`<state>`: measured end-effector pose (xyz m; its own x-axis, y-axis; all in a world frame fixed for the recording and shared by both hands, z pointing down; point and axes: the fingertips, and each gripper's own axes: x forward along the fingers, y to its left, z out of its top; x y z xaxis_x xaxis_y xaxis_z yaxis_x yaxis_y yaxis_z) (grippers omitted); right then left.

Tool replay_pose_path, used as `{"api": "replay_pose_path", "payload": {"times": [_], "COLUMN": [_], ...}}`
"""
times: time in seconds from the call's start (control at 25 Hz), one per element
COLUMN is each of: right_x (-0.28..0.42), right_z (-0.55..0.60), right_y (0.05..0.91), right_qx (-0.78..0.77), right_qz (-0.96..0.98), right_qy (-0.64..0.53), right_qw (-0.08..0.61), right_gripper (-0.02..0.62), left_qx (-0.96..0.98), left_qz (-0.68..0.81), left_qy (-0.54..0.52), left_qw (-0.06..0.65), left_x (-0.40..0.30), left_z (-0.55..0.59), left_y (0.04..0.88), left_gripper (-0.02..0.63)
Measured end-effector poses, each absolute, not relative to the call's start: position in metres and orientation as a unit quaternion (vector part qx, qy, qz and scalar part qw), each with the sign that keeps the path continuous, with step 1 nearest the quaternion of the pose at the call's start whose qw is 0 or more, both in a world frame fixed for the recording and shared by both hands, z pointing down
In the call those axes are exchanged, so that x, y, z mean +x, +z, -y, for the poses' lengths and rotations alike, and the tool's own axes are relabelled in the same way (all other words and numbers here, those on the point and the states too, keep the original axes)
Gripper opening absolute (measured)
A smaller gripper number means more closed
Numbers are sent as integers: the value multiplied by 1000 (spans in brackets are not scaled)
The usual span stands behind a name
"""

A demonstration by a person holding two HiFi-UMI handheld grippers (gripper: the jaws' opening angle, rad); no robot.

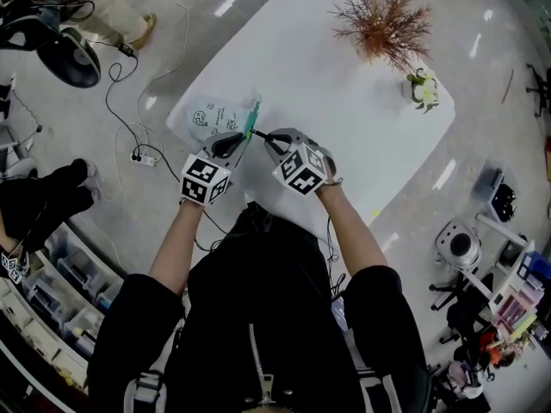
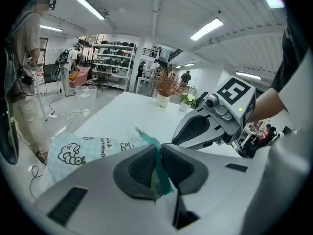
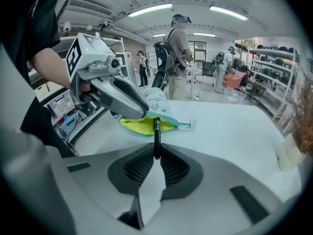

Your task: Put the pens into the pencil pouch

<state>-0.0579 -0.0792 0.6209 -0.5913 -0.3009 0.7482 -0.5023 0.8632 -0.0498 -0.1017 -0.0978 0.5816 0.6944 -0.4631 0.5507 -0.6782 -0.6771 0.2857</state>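
Observation:
A pale checked pencil pouch [image 1: 215, 119] with a teal zipper edge lies near the left corner of the white table [image 1: 344, 101]. My left gripper [image 1: 244, 138] is shut on the pouch's teal rim [image 2: 157, 173] and holds the mouth apart. The yellow lining [image 3: 139, 126] shows in the right gripper view. My right gripper [image 1: 268, 138] is shut on a black pen [image 3: 157, 137]. The pen points forward, and its far end [image 1: 258, 133] sits at the pouch mouth. The two grippers face each other, close together.
A dried reddish plant [image 1: 385, 20] and a small white flower pot [image 1: 423, 89] stand at the table's far side. Cables [image 1: 142, 136] trail on the floor left of the table. People [image 3: 177, 58] stand in the background, and shelves [image 2: 112, 65] line the room.

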Motion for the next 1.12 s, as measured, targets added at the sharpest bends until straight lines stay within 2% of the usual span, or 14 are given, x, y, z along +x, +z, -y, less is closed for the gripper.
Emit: {"api": "replay_pose_path", "payload": {"times": [0.44,0.88,1.12], "right_x": [-74,-84,-87], "right_z": [91,91,90], "right_y": [613,600,593], "right_qx": [229,236,243], "right_qz": [894,906,907], "right_qy": [114,92,62], "right_qw": [368,338,337], "right_gripper": [52,54,54], "left_qx": [895,906,906], "left_qz": [310,272,261], "left_qy": [216,156,159], "left_qw": [238,284,291], "left_x": [-94,-86,-86], "left_z": [94,87,85], "left_y": [573,552,550], "left_gripper": [58,57,55]}}
